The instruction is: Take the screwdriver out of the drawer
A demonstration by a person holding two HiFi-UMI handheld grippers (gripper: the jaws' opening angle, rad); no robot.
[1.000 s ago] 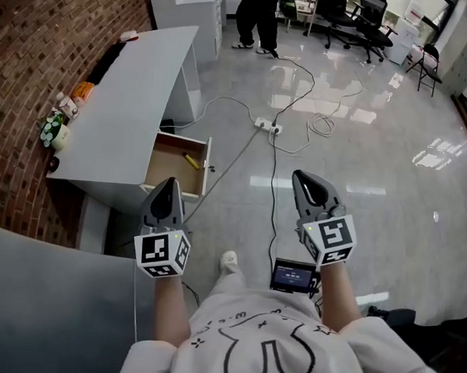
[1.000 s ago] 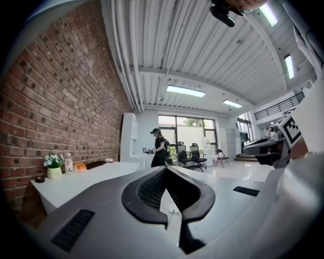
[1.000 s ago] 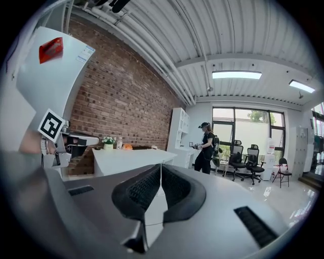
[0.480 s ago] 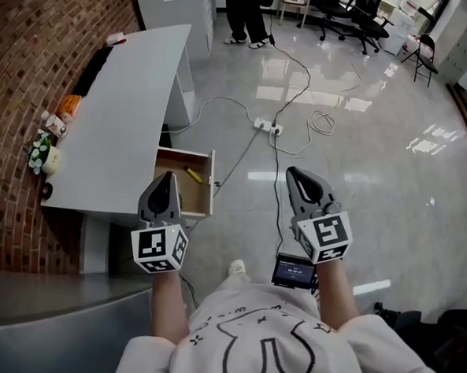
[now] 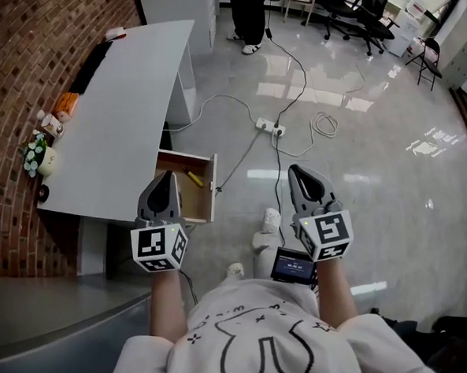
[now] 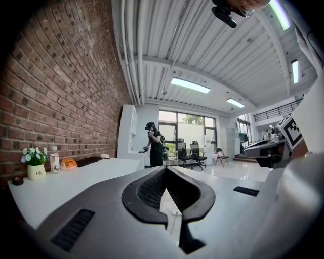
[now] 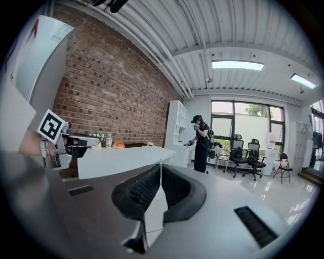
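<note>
In the open brown drawer [image 5: 176, 164] of the white desk [image 5: 119, 120] we see the screwdriver [image 5: 193, 178], small and yellow, lying loose on the flat bottom. Our left gripper [image 5: 169, 177] and right gripper [image 5: 296, 172], smooth grey shells with ribbed black pads, both have their jaws pressed together on nothing, short of the drawer.

Screwdriver [image 5: 193, 177] in open drawer [image 5: 191, 203] under desk [image 5: 119, 120]; power strip [image 5: 267, 127] on floor [image 5: 369, 158] right of desk.
</note>
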